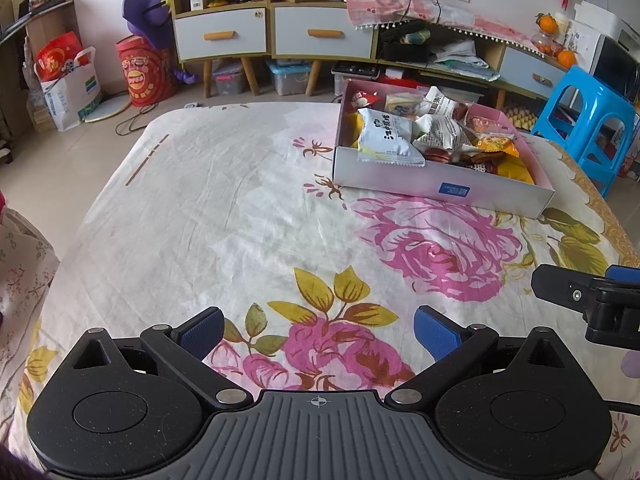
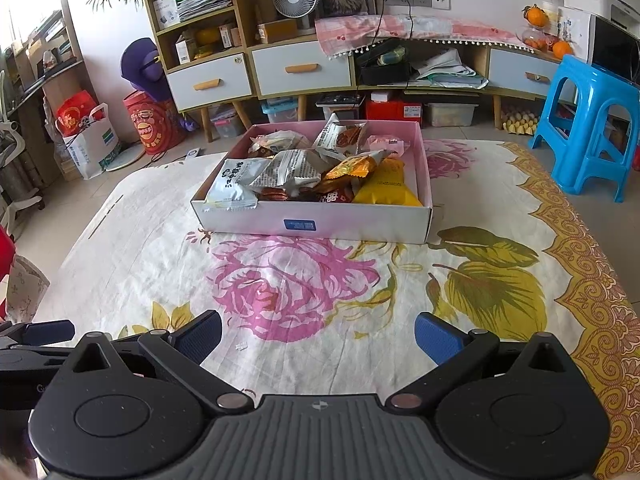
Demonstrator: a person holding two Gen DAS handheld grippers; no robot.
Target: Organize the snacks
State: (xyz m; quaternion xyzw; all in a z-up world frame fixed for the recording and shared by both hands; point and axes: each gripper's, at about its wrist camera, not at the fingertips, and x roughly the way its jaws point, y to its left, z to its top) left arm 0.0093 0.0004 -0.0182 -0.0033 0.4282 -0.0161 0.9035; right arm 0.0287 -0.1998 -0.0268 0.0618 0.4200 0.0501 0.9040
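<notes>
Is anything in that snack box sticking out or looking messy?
Yes. The white packet at the near left corner of the box lies tilted, its lower edge hanging over the front wall. The other snacks are heaped loosely, not in rows. Nothing has spilled onto the floral cloth.

Left tongs: spread wide, nothing between the blue pads, held low and level.
Right tongs: spread wide, empty, level, just beside the left pair.

Print on the snack packets is too small to read.
</notes>
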